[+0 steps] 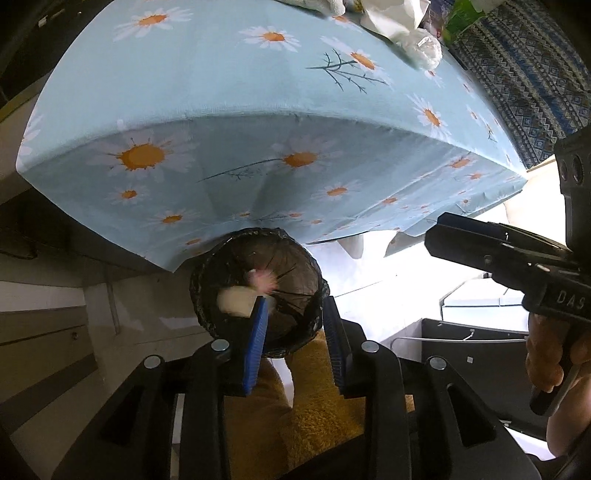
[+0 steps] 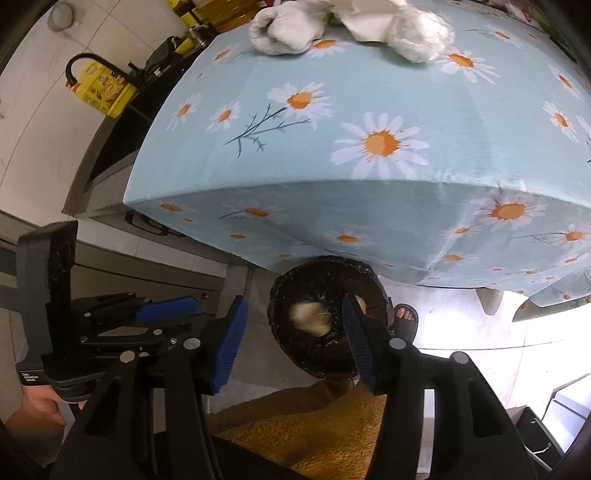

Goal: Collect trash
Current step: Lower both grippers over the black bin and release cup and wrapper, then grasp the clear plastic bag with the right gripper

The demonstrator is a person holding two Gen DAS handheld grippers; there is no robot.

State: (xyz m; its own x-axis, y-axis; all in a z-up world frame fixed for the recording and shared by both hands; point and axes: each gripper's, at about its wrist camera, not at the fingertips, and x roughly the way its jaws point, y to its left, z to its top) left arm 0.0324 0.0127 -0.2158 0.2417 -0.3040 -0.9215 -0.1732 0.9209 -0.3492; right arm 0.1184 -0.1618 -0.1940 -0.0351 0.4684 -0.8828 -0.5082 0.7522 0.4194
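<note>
A round bin lined with a black bag (image 1: 258, 291) stands on the floor under the table's front edge; it also shows in the right wrist view (image 2: 325, 317). Pale crumpled trash (image 1: 236, 301) lies inside it, blurred (image 2: 308, 317). My left gripper (image 1: 295, 314) is open and empty just above the bin's mouth. My right gripper (image 2: 295, 321) is open and empty above the bin too. More trash lies at the table's far side: a crumpled white wad (image 2: 417, 35), a greyish cloth-like lump (image 2: 284, 31), white paper (image 1: 391, 18).
The table has a light blue daisy cloth (image 2: 332, 147). A yellow can (image 2: 103, 92) sits on a dark counter at left. A patterned blue fabric (image 1: 524, 74) is at right. A sandalled foot (image 2: 404, 317) stands by the bin. A mustard rug (image 1: 314, 406) lies below.
</note>
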